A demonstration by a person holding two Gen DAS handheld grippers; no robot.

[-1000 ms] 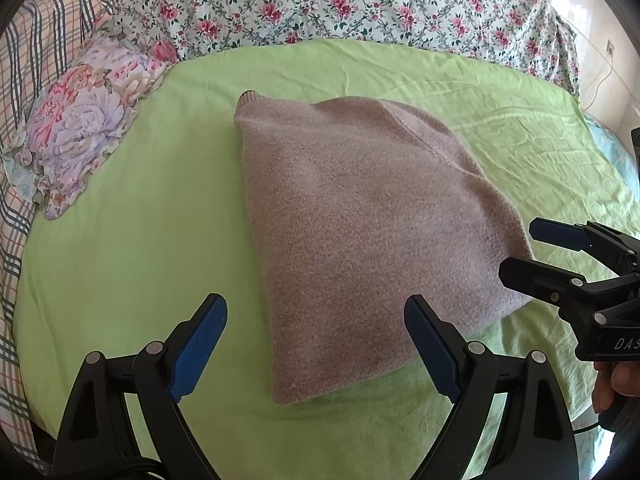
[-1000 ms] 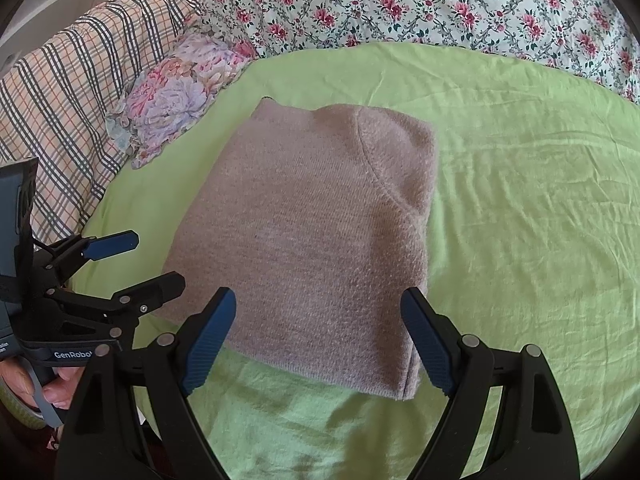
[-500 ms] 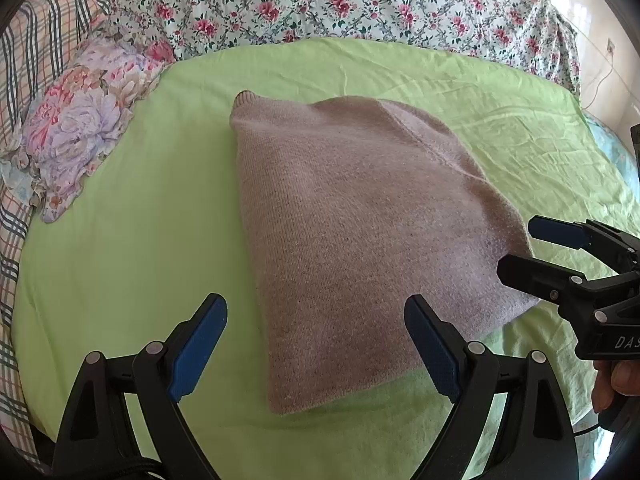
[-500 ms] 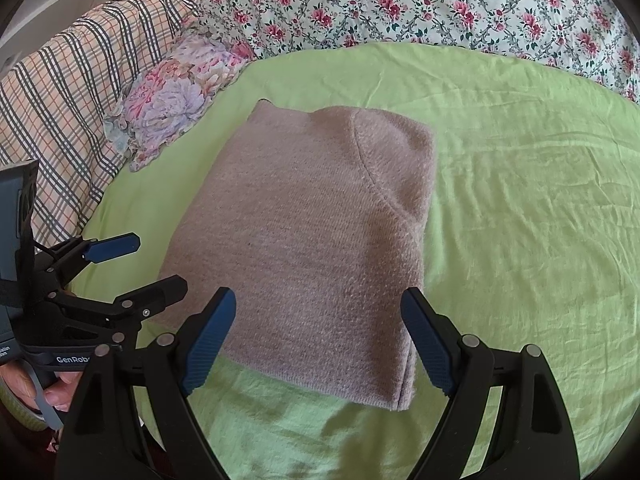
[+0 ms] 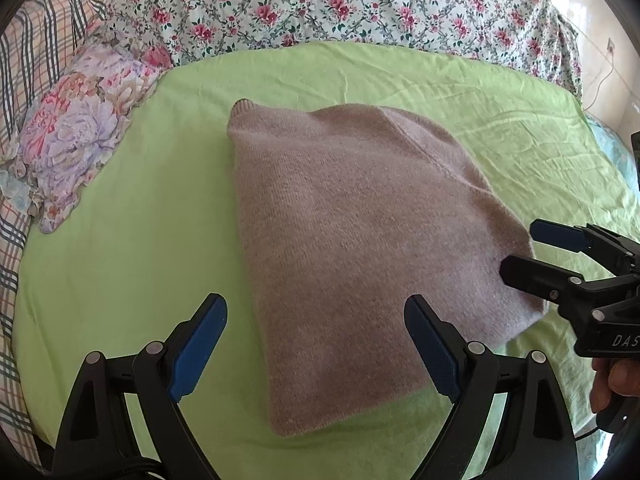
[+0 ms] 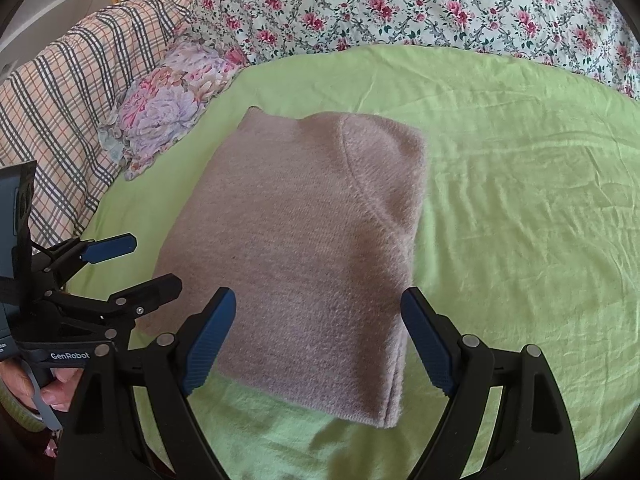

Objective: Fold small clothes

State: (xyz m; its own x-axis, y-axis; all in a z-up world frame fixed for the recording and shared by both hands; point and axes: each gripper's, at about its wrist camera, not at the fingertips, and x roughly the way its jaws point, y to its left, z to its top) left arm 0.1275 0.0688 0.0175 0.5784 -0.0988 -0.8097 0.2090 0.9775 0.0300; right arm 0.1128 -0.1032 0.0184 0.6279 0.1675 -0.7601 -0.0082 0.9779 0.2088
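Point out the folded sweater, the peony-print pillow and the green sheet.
folded sweater (image 5: pixel 360 248), left wrist view, middle of knit.
peony-print pillow (image 6: pixel 168 108), right wrist view, centre of print.
green sheet (image 6: pixel 520 200), right wrist view, bare stretch.

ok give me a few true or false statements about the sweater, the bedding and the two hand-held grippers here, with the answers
1. The folded sweater lies on a green sheet. True.
2. The left hand-held gripper is clamped on the sweater's near edge. False: its jaws stand wide open and its pads press on nothing.
3. A floral pillow sits beyond the sweater's far left corner, apart from it. True.
4. The right hand-held gripper holds a sock. False: it is open and holds nothing.
5. The sweater is blue. False: it is a dusty pinkish-brown knit.
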